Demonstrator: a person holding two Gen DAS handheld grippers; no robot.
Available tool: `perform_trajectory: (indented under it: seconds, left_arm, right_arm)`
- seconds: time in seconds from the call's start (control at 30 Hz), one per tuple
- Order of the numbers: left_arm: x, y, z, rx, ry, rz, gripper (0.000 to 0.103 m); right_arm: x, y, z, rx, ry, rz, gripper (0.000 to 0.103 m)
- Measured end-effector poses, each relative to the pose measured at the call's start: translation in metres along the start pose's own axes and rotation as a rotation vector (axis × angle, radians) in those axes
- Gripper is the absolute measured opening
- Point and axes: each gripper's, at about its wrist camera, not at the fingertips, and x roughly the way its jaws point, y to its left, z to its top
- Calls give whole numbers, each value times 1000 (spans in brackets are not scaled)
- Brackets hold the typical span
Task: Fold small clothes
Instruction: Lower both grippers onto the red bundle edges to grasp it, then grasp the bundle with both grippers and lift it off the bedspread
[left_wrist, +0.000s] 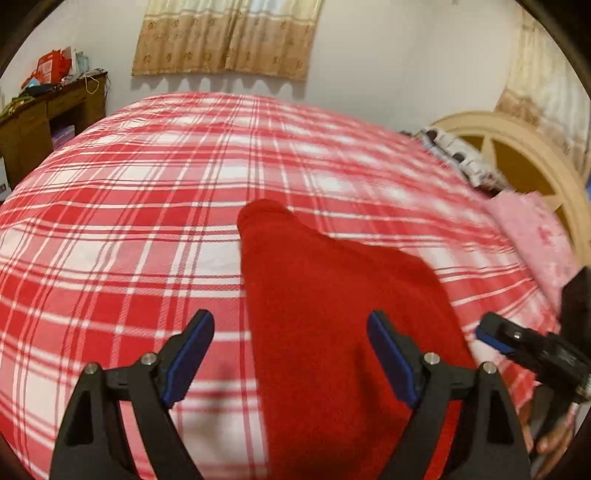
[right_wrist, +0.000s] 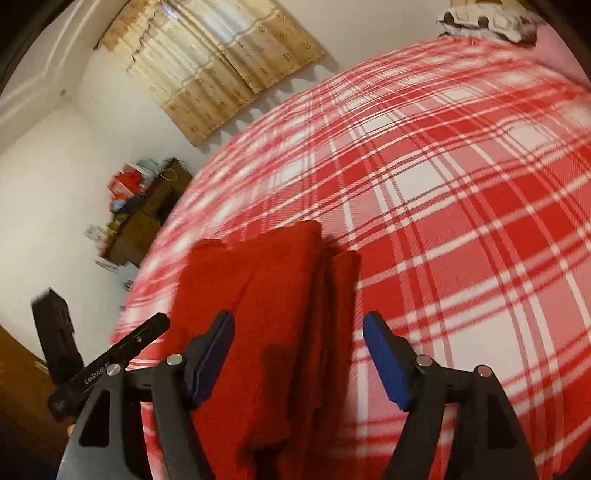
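Red-and-white plaid bed (left_wrist: 110, 236) fills both views, with a brown desk (left_wrist: 44, 114) off its left edge. Left gripper (left_wrist: 291, 354) hovers with fingers wide, holding nothing. Folded red garment (left_wrist: 332, 314) lies flat on the bed. Right gripper (right_wrist: 299, 354) hangs over the garment, fingers wide, empty.

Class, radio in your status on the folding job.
Left tongs open, right tongs open, both empty. Red garment lying folded on the plaid bedspread. Nothing in the way.

Garment (left_wrist: 332, 314) on bed (left_wrist: 129, 221), pillow (left_wrist: 535, 236) right
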Motion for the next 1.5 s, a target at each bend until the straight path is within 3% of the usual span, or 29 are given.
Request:
perform_trajectory:
  seconds: [0.1,0.13,0.2,0.37,0.63,0.8,0.9,1.1,1.27,1.5]
  left_arm:
    - [26,-1,-5,4,64,50,88]
    - [32,1,-9,-13,81,36,88]
    - [33,8,-12,-63,81,17,93]
    - [36,15,-13,-106,116,-4,101]
    - [34,12,-13,-109,125,-11,101]
    - [37,3,-12,-84,136,-62,94]
    - [40,-4,-11,-50,126,-46,93]
    - [43,-3,-10,-59,128,-73,89]
    - [43,-5,-11,-63,116,-102,75]
    - [42,-7,-12,-64,101,-104,69]
  right_arm:
    - [17,-3,1,-3,12,2,73]
    - [22,-5,0,-5,21,-5,73]
    - [37,-9,-4,-6,52,3,76]
    - [40,-12,-6,-7,20,36,79]
    - [45,-13,-4,12,47,90,81]
    - [53,3,-7,-59,58,75,85]
    - [54,14,-13,-123,54,24,85]
    - [55,8,-14,-102,55,52,84]
    - [55,13,-16,-134,61,48,63]
    - [58,11,-14,-114,68,68,65]
